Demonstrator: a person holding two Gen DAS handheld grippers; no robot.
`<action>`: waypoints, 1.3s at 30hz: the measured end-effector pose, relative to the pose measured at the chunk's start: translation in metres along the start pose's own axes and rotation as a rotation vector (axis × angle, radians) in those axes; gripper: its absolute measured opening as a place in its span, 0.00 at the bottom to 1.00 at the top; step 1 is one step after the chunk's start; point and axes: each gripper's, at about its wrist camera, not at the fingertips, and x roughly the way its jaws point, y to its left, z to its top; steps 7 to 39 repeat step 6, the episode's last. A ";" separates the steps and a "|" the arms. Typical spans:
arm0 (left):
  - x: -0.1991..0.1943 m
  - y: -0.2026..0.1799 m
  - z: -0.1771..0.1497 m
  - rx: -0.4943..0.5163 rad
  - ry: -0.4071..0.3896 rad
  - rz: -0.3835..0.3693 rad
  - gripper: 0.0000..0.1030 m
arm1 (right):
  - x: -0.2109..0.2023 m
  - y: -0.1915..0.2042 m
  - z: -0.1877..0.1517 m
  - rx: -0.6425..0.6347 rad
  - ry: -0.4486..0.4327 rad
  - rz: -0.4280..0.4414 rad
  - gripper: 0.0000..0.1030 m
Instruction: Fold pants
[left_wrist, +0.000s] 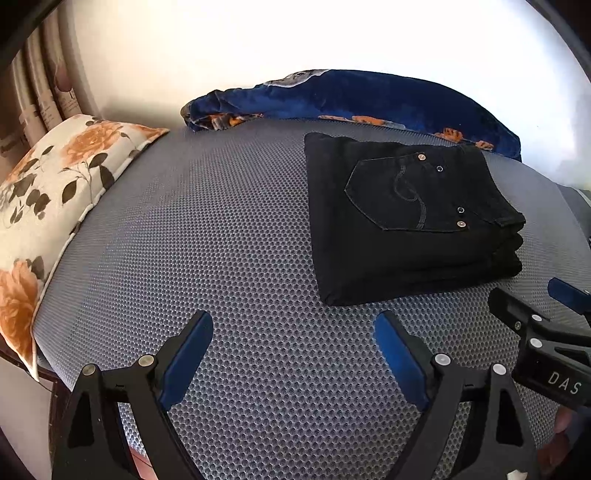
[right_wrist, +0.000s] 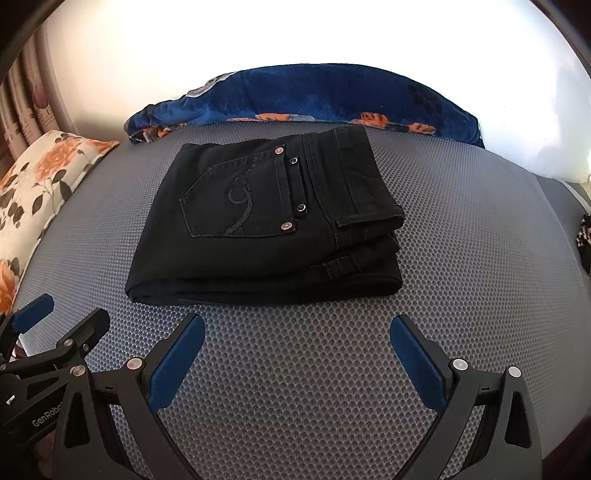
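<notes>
We're looking at a pair of black denim pants (right_wrist: 266, 218), folded into a compact rectangular stack on a grey honeycomb-textured mattress surface (right_wrist: 295, 369). Back pocket faces up, with curled stitching and copper rivets; waistband and layered fold edges sit on the right side of the stack. In the left wrist view the same pants (left_wrist: 406, 221) lie ahead and to the right.

Our left gripper (left_wrist: 293, 356): jaws spread wide, blue pads apart, nothing between them, only bare mattress (left_wrist: 221, 240) below. It sits short of the stack's near edge, not touching.

Our right gripper (right_wrist: 297, 360): jaws also wide open, nothing held, lined up roughly with the stack's near edge and just short of it. No contact with the fabric.

Each gripper shows in the other's view: right gripper (left_wrist: 546, 314) at the right edge of the left wrist view, left gripper (right_wrist: 55, 325) at the lower left of the right wrist view. They are side by side, near each other.

Surroundings: a blue velvety blanket with orange flowers (right_wrist: 314, 99) is bunched along the far edge of the mattress, just behind the pants. A cream pillow with an orange rose print (left_wrist: 55, 192) lies along the left edge. We can't tell what the dark patterned item at the far right edge is.
</notes>
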 end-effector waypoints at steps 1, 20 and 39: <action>0.000 0.000 0.000 0.001 -0.002 0.001 0.85 | 0.000 0.000 0.000 0.001 0.001 0.000 0.97; -0.001 -0.001 0.001 0.003 0.002 -0.011 0.86 | 0.000 -0.001 0.000 0.004 -0.001 -0.001 0.97; -0.001 -0.001 0.001 0.003 0.002 -0.011 0.86 | 0.000 -0.001 0.000 0.004 -0.001 -0.001 0.97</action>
